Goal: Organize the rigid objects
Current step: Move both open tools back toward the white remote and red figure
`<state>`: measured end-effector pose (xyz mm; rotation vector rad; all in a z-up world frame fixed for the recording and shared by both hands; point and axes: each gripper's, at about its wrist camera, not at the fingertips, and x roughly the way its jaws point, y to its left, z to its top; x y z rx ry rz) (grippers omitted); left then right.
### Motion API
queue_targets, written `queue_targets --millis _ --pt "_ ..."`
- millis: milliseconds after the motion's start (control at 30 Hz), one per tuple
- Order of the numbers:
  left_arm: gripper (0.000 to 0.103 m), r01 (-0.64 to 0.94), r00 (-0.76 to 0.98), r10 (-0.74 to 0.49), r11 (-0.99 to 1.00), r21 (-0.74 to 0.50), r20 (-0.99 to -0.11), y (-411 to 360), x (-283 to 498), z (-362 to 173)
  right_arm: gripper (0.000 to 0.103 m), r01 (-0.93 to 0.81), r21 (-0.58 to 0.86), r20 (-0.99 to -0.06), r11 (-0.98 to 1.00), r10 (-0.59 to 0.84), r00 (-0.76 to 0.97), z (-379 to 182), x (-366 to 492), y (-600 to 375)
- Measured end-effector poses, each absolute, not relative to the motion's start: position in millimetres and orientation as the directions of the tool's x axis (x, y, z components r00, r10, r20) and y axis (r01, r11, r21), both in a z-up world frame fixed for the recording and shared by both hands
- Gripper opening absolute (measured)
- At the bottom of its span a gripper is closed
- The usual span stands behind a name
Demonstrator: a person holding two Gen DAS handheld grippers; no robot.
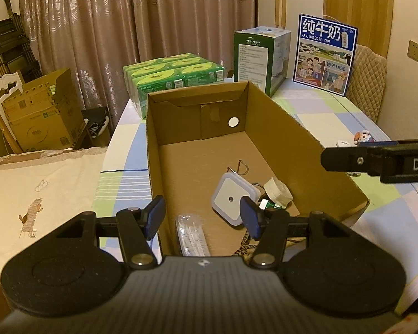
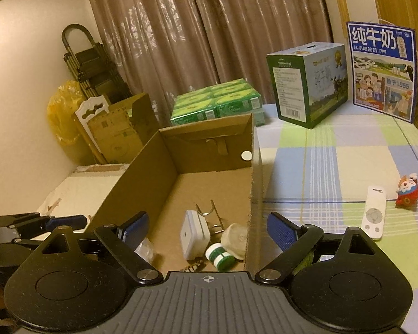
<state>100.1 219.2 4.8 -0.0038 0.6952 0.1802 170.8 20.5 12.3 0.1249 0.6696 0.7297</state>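
Note:
An open cardboard box [image 1: 278, 128] [image 2: 142, 164] lies on the checked tablecloth. Inside it are a white square night light [image 1: 232, 199] [image 2: 193, 233], a white tape roll [image 1: 277, 190] [image 2: 235, 238], a green-and-white bottle [image 1: 270, 204] [image 2: 220, 256], a wire clip [image 1: 241, 167] [image 2: 209, 214] and a clear packet [image 1: 191, 235]. My left gripper [image 1: 203, 218] is open over the box's near left corner, straddling the left wall and pinching nothing. My right gripper [image 2: 207, 229] stands wide open astride the right wall, holding nothing. A white remote [image 2: 373, 214] and a red figurine [image 2: 406, 192] lie on the cloth to the right.
Green tissue packs [image 1: 175, 75], a green milk carton [image 1: 259, 55] and a blue milk case [image 1: 324, 53] stand behind the box. A chair with another cardboard box [image 1: 39, 114] is at the left, before curtains. A padded chair back [image 1: 367, 78] stands at the right.

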Motion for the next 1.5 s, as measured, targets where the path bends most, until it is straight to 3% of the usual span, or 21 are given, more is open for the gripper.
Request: queue_targets --millis 500,900,1167,1500 --pt "0.054 -0.15 0.77 0.154 0.987 0.058 -0.619 196.2 94.9 26.9 0.089 -0.563 0.304 -0.509 0.768 0.631 0.586 32.1 157.7 -17.4" --pt "0.061 -0.094 0.806 0.105 0.994 0.049 -0.582 154.2 105.0 53.6 0.089 -0.509 0.274 -0.487 0.816 0.574 0.658 52.8 148.6 -82.4" --pt "0.078 -0.044 0.824 0.047 0.999 0.019 -0.564 114.1 117.9 61.3 0.089 -0.454 0.235 -0.483 0.859 0.509 0.713 60.8 143.4 -136.8" --pt "0.085 0.051 0.82 -0.038 0.999 0.006 -0.571 45.1 148.9 46.8 0.089 -0.312 0.214 -0.528 0.926 0.379 0.76 34.7 155.2 -217.0"
